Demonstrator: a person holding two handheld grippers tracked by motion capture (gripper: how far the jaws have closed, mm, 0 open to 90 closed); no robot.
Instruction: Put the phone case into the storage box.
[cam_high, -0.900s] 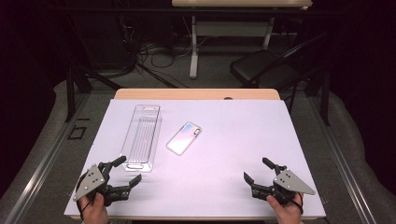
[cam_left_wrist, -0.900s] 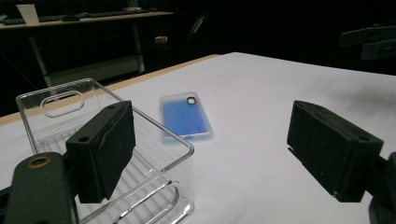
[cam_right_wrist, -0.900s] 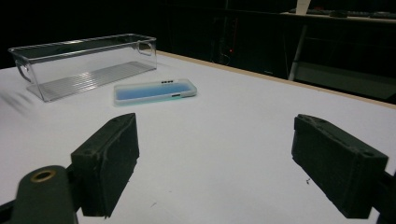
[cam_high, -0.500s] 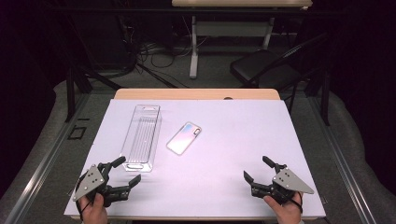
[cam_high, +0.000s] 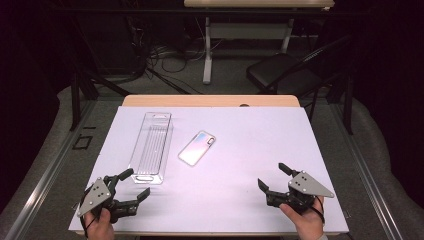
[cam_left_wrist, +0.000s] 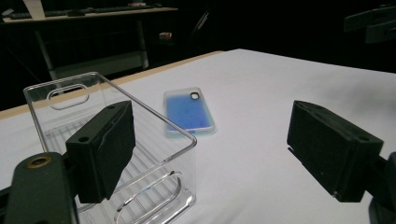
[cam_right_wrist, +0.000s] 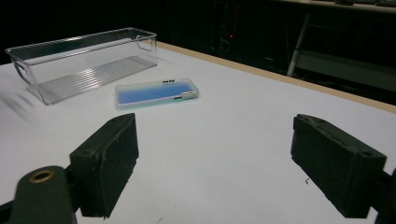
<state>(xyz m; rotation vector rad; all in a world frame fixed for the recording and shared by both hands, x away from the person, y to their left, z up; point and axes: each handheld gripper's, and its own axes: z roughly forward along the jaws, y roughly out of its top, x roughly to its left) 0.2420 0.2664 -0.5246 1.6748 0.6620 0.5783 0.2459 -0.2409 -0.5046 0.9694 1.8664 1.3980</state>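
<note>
Phone case (cam_high: 197, 148): lies flat on the white table cover (cam_high: 260, 135), roughly mid-table and a little left of centre, long axis slanted, camera cut-out at its far end. In the left gripper view (cam_left_wrist: 189, 112) it reads translucent with a blue tint; same in the right gripper view (cam_right_wrist: 156, 92). Nothing touches it.

Clear plastic bin (cam_high: 151, 147): long, narrow, open-topped, ribbed floor, handle slot in each end wall. Stands just beside the case on its left, apart from it with a strip of bare cover between. Bin is empty as far as visible (cam_left_wrist: 116, 140) (cam_right_wrist: 84, 63).

Left gripper (cam_high: 134, 184): held low at the near left corner of the table, jaws spread wide, nothing between them. Near end of the bin sits just ahead of it; in its own view the left pad overlaps the bin wall, but contact cannot be confirmed.

Right gripper (cam_high: 272, 175): near right edge, well apart from both case and bin, jaws likewise wide apart and empty, aimed across the cover toward the case.

Progress, judged: work looks to be at its very start. Case not lifted, bin not shifted, no grasp made. If the aim is case into bin, everything is left: approach, pinch the thin case by its edges, carry, lower it in. A flat case on a smooth cover may be awkward to get under
</note>
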